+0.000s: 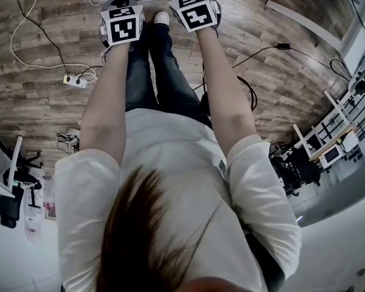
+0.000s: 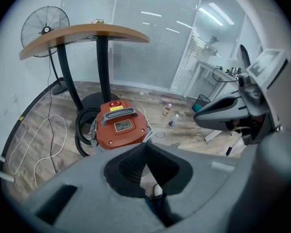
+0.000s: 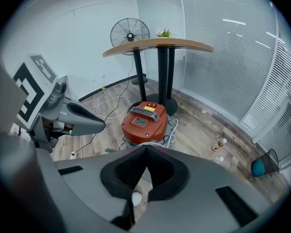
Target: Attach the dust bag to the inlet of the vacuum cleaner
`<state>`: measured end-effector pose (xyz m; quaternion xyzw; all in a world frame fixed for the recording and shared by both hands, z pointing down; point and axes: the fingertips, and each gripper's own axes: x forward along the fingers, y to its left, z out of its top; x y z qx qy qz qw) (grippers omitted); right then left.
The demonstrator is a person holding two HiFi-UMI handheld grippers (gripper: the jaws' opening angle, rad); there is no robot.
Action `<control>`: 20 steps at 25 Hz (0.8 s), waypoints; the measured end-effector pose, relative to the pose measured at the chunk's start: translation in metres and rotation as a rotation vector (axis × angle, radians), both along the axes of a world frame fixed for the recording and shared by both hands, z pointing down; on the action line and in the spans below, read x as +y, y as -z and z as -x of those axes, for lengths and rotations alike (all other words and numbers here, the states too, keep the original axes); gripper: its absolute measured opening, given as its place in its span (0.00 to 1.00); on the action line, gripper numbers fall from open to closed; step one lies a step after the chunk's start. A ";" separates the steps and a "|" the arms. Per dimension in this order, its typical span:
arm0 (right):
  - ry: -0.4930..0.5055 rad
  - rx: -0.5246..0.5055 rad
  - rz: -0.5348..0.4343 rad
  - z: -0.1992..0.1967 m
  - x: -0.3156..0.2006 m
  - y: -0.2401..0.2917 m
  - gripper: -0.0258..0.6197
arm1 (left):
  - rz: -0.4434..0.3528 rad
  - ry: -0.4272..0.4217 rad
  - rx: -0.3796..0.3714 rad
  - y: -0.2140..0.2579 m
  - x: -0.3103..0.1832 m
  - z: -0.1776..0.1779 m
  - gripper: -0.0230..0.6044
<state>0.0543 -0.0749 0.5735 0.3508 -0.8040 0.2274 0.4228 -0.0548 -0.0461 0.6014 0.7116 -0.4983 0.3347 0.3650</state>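
- Right now we are holding both grippers out in front of us at arm's length, side by side above the wooden floor, both angled downward.
- We are keeping the left gripper with its jaws pressed together, and nothing is sitting between them; in the head view its marker cube is showing at the end of our left forearm.
- We are keeping the right gripper closed in the same way, tip against tip and empty; its cube is showing beside the other one.
- Each gripper view is catching the neighbouring gripper at its edge, the two near each other but apart.
- Both views are looking at the vacuum cleaner, a red-orange body with a grey handle on top, standing on the floor well ahead of the jaws.
- It is sitting just beside the dark foot of a round table, with a black hose coiling at its side.
- A standing fan is standing behind the table, near the wall.
- Small bottles are lying on the floor off to one side of the vacuum.
- Our white shoe is showing between the two grippers.
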 end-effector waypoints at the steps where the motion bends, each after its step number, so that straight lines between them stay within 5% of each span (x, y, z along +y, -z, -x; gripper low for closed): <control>1: 0.003 -0.003 -0.014 0.001 -0.002 0.006 0.04 | -0.022 0.002 0.007 0.007 -0.003 -0.001 0.06; 20: -0.100 -0.195 -0.292 -0.004 -0.006 0.174 0.04 | -0.428 -0.006 0.038 0.176 -0.030 0.000 0.06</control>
